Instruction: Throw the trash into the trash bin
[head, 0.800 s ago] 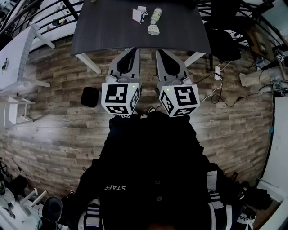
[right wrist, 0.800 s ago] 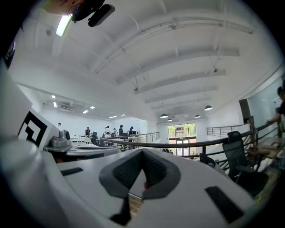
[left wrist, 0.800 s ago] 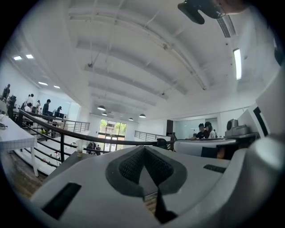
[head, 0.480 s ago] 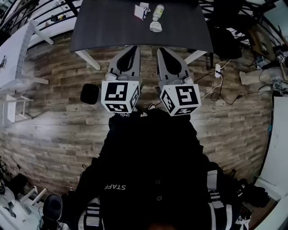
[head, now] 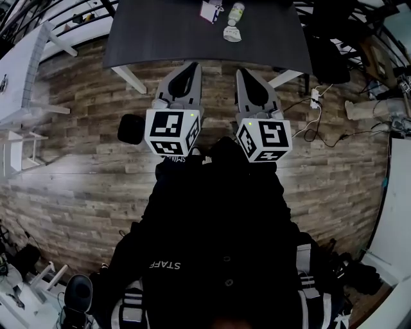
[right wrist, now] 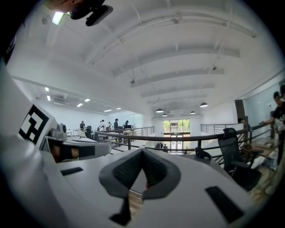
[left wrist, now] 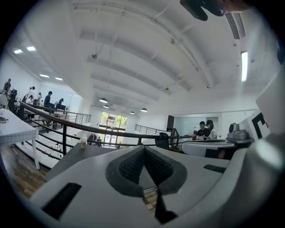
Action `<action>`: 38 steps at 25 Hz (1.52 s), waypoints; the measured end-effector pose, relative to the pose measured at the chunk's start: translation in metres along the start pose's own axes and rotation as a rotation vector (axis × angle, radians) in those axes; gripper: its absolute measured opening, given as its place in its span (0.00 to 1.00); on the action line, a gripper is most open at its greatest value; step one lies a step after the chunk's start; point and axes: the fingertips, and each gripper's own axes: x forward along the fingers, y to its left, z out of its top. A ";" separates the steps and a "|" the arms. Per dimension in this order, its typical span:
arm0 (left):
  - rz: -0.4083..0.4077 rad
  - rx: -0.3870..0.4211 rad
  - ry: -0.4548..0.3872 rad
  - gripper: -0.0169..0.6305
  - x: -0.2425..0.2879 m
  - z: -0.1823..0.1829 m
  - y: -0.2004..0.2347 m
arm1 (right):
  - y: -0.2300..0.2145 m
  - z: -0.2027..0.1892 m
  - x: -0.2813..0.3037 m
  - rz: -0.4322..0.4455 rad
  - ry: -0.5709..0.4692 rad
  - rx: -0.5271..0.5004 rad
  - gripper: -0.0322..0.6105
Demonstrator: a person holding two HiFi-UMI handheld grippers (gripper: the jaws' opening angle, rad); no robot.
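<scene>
The trash lies at the far end of a dark table (head: 160, 38): a small white carton (head: 211, 11), a pale bottle (head: 236, 12) and a white cup (head: 232, 34). A black trash bin (head: 130, 128) stands on the wood floor, just left of my left gripper (head: 190, 67). My right gripper (head: 244, 72) is beside the left one, and both point level at the table's near edge, short of the trash. In the left gripper view my left gripper (left wrist: 143, 148) has its pads touching with nothing between them. My right gripper (right wrist: 141, 152) looks the same in its own view.
A white table (head: 26, 71) stands at the left, with railings behind it. Cables and a power strip (head: 314, 99) lie on the floor at the right, near a dark chair (head: 331, 58). People stand far off in both gripper views.
The table and its trash have slid toward the picture's top and a little right. Both grippers have shifted slightly right with the view. Their jaws stay closed and empty.
</scene>
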 end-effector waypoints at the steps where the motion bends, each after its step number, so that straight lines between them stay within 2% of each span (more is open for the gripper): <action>1: -0.002 -0.003 0.002 0.03 0.002 0.000 0.003 | -0.003 -0.002 0.003 -0.014 0.010 -0.007 0.07; 6: -0.021 -0.004 0.000 0.03 0.018 -0.005 0.004 | -0.024 -0.014 0.017 -0.050 0.042 -0.016 0.07; 12: -0.007 -0.001 0.055 0.03 0.060 -0.023 0.022 | -0.053 -0.031 0.062 -0.043 0.063 0.022 0.07; 18: -0.017 -0.021 0.067 0.03 0.140 -0.022 0.049 | -0.105 -0.045 0.133 -0.043 0.108 0.043 0.07; 22: -0.008 -0.015 0.131 0.03 0.204 -0.034 0.063 | -0.142 -0.061 0.181 -0.035 0.165 0.068 0.07; 28: -0.013 -0.072 0.220 0.03 0.292 -0.068 0.079 | -0.193 -0.099 0.242 -0.011 0.267 0.102 0.07; 32: -0.025 -0.071 0.294 0.03 0.336 -0.094 0.082 | -0.216 -0.123 0.271 0.024 0.310 0.119 0.07; 38: 0.013 -0.095 0.434 0.03 0.382 -0.168 0.100 | -0.238 -0.198 0.307 0.086 0.454 0.162 0.07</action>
